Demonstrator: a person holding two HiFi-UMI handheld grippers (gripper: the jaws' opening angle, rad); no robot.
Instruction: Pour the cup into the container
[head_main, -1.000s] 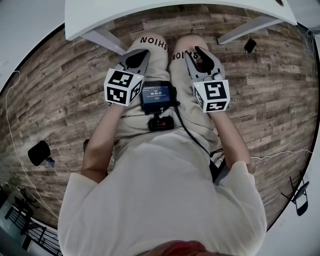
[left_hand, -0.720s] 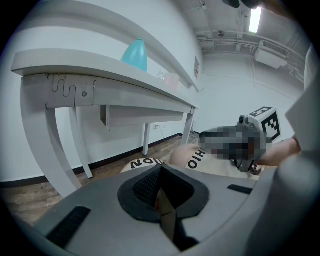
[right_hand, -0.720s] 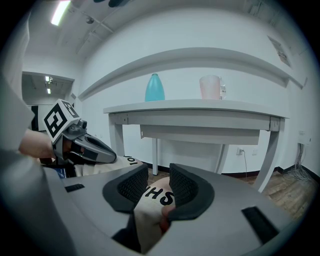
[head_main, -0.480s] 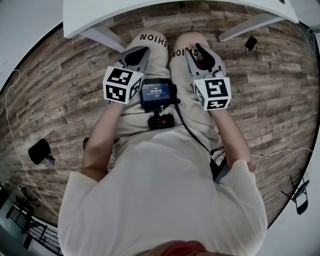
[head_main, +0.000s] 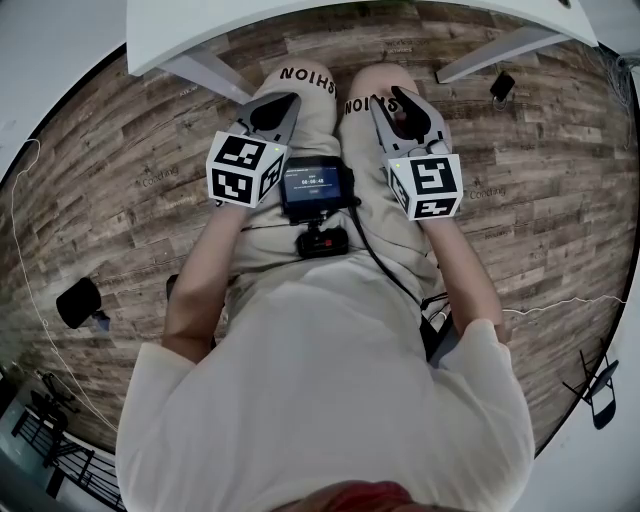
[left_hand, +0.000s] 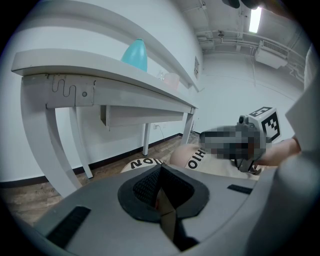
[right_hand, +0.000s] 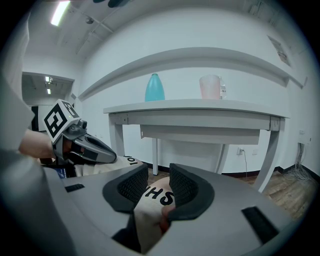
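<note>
Pink see-through cup (right_hand: 211, 87), toward the desk's (right_hand: 200, 106) right end, looks light, stiff and slippery; grip mid-wall. Left gripper (head_main: 270, 112) jaws meet, right gripper (head_main: 405, 108) jaws slightly apart, both empty.

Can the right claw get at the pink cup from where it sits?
Probably not yet: the right claw lies low over the knee, open, while the pink cup stands up on the table. Nothing seems to block it once raised.

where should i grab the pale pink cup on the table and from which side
Probably its mid wall, coming in level from the front: the pale pink cup stands upright on the table, clear of the teal vessel, sides open.
</note>
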